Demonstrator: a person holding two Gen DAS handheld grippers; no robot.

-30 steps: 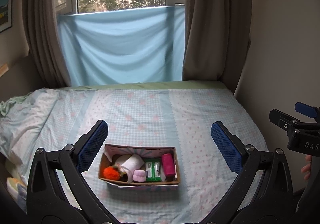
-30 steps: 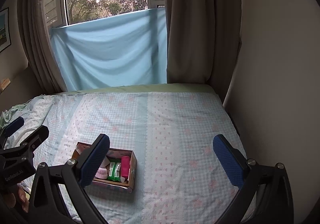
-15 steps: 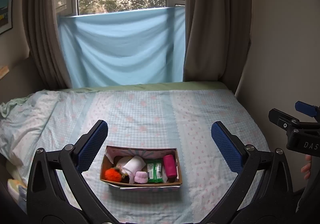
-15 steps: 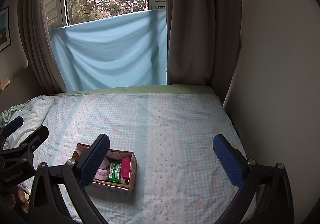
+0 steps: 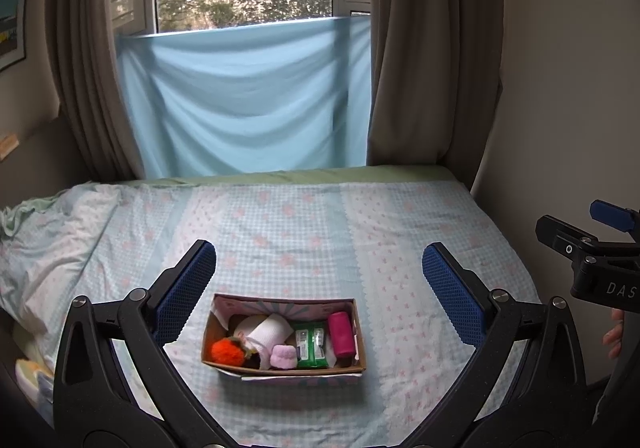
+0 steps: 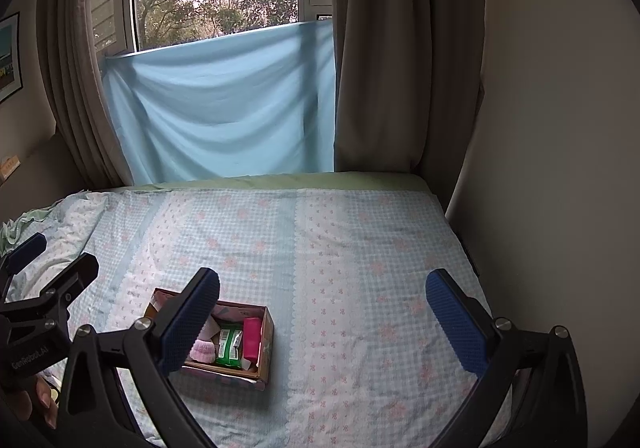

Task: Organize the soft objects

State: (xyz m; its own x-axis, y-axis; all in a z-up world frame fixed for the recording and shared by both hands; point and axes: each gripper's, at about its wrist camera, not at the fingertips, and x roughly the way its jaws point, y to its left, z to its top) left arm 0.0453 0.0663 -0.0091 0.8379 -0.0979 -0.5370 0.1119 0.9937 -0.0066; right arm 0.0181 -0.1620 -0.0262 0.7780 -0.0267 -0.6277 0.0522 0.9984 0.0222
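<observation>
While both pairs of tongs hang above the near edge of the bed, each stands spread wide with nothing between its blue ribbed pads: the left gripper frames the box from above, and the right gripper sits further right, its left pad covering the box's near-left corner in its own view.

The open brown cardboard box rests on the pale blue checked bedsheet with pink flowers, near the front and left of the bed's middle. Inside it — packed side by side — lie a fuzzy orange pompom at the left, a white rolled cloth, a small lilac knitted piece, a green plastic-wrapped pack and a magenta cylindrical roll at the right end.

Nothing lies between either gripper and the box. A rumpled fold of sheet rises at the far left. Beyond the bed a light blue cloth hangs across the lower window, flanked by grey-brown curtains; a plain wall closes the right side. Fingertips of a hand show at the right edge — under the other gripper's black body.
</observation>
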